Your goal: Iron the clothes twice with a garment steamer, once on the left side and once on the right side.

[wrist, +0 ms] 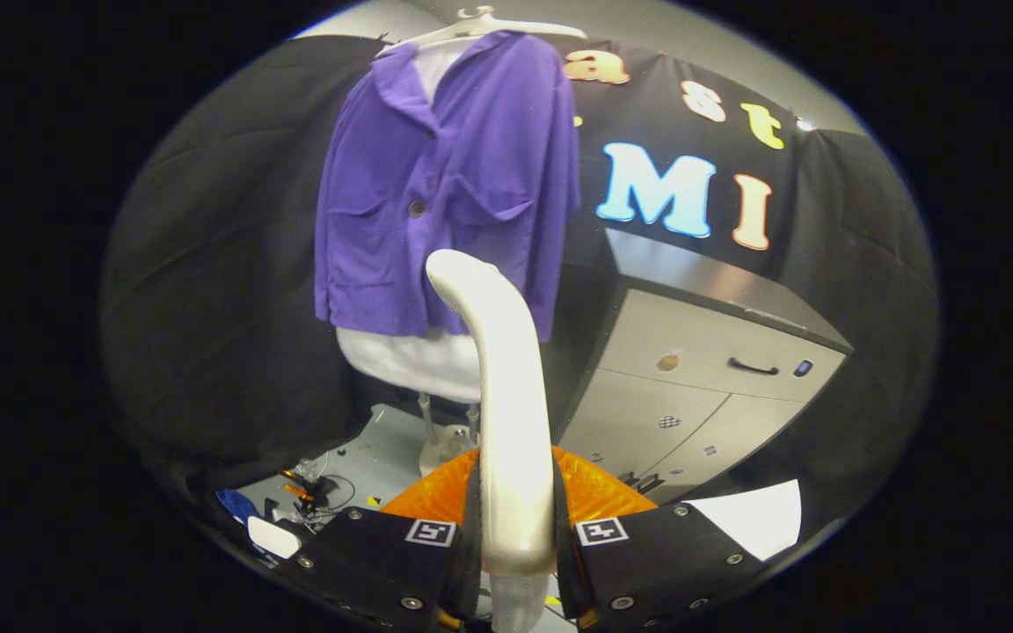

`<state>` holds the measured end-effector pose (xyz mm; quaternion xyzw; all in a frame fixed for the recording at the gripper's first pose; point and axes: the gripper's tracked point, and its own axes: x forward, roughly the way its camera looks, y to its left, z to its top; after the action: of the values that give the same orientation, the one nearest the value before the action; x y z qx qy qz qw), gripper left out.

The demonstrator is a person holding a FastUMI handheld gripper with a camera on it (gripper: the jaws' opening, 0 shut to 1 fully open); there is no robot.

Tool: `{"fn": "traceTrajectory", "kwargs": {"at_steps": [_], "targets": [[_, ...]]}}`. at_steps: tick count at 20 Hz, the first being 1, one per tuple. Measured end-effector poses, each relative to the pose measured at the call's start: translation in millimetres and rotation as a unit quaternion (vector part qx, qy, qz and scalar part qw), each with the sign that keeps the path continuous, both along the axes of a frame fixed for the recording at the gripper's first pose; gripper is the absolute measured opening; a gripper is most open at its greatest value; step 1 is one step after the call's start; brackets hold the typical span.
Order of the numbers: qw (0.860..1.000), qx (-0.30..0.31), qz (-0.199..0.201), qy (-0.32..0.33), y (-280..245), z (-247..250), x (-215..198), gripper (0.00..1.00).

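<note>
The purple shirt point(449, 189) hangs on a white hanger point(471, 26) over a white torso form point(414, 356), straight ahead of the tool and above it, with the black cloth wall close behind it. To the shirt's left the wall falls in loose folds and nothing stands before it, so there is open room on that side. To its right, a pale cabinet point(700, 387) with a dark top and a dark handle stands near; the shirt's right sleeve edge hangs just beside the cabinet's near corner, leaving a narrow gap there. Below the form, its thin legs go down to a round base point(445, 448) on the light floor point(375, 457), where some small clutter and cables point(313, 488) lie off to the left. A white sheet point(757, 519) lies low on the right, beyond the right finger.

The tool point(517, 549) is clamped on the garment steamer point(506, 396): both fingers press against the sides of its cream handle, which rises upright between them and curves at the top toward the shirt. The steamer's head sits in front of the shirt's lower hem; whether it touches the cloth I cannot tell. An orange thing point(594, 492) shows just behind the fingers.
</note>
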<state>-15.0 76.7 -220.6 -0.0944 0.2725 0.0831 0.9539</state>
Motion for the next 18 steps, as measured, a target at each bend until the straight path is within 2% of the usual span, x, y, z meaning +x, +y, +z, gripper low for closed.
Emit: {"fn": "traceTrajectory", "kwargs": {"at_steps": [7, 14, 18], "targets": [[0.993, 0.067, -0.045, -0.081, -59, 83, 5, 0.35], [0.973, 0.115, -0.071, -0.186, -83, 184, 22, 0.35], [0.959, 0.11, -0.094, -0.243, -97, 226, 30, 0.35]]}}
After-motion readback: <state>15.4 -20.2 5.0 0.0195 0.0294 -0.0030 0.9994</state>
